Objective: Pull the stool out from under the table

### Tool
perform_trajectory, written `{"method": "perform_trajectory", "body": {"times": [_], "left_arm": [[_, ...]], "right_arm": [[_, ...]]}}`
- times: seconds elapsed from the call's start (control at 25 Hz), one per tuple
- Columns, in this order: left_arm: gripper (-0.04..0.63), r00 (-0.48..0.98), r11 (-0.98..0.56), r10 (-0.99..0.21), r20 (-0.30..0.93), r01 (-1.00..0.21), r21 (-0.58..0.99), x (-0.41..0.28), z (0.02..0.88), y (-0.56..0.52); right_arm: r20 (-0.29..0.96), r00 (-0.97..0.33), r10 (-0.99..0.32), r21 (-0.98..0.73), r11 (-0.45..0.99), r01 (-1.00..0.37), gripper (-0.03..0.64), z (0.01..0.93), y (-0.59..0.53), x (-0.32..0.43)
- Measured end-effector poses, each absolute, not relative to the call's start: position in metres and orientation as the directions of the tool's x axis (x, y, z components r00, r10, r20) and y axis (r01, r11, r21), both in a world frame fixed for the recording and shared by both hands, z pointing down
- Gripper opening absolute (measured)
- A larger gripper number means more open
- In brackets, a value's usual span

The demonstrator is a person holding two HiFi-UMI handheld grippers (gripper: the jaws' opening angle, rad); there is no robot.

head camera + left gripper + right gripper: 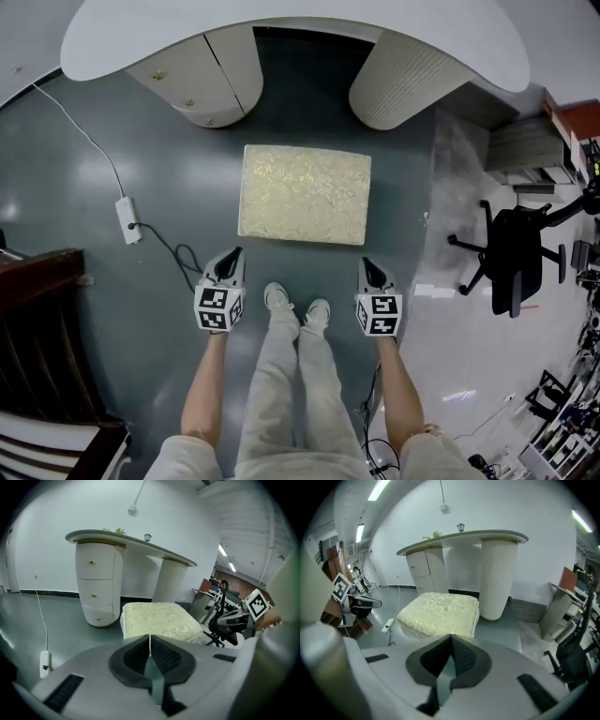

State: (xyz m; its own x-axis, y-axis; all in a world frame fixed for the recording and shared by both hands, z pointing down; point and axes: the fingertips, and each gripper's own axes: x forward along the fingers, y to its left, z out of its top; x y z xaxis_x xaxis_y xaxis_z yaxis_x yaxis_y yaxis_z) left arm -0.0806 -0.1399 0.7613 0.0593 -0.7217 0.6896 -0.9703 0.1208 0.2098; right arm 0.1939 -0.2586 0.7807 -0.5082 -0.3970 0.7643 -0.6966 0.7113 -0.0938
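Hanging near the stool [305, 194], both hand-held grippers [234, 251] [365, 262] are closed, seemingly empty.

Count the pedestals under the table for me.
2: the drawer pedestal at the head view's left, the ribbed pedestal at its right; no third shows in either gripper view.

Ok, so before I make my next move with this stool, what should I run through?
1. Stool out from under the table: ok, it stands wholly in front of the tabletop.
2. Left gripper empty: ok, jaws together on nothing.
3. Right gripper empty: ok, jaws together on nothing.
4. Both grippers off the stool: ok, each hangs apart from its near edge.
5. Power strip clear of the stool: ok, it lies to the stool's left, apart from it.
6. Stool's legs sound: cannot tell, its padded top hides them.
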Motion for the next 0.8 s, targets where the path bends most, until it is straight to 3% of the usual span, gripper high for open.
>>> {"method": "perform_trajectory", "body": {"times": [0.4, 0.8], "left_arm": [[0.011, 0.114, 0.048, -0.751, 0.651, -0.973, 0.225, -0.024, 0.643, -0.148], [0.011, 0.113, -0.01, -0.814, 0.569, -0.983, 0.181, 0.013, 0.489, -0.147]], "right_arm": [[0.687, -0.6, -0.411, -0.096, 0.767, -0.635, -0.003, 0.659, -0.27, 0.203], [0.615, -0.621, -0.486, -0.082, 0.744, -0.663, -0.004, 0.513, -0.251, 0.238]]}}
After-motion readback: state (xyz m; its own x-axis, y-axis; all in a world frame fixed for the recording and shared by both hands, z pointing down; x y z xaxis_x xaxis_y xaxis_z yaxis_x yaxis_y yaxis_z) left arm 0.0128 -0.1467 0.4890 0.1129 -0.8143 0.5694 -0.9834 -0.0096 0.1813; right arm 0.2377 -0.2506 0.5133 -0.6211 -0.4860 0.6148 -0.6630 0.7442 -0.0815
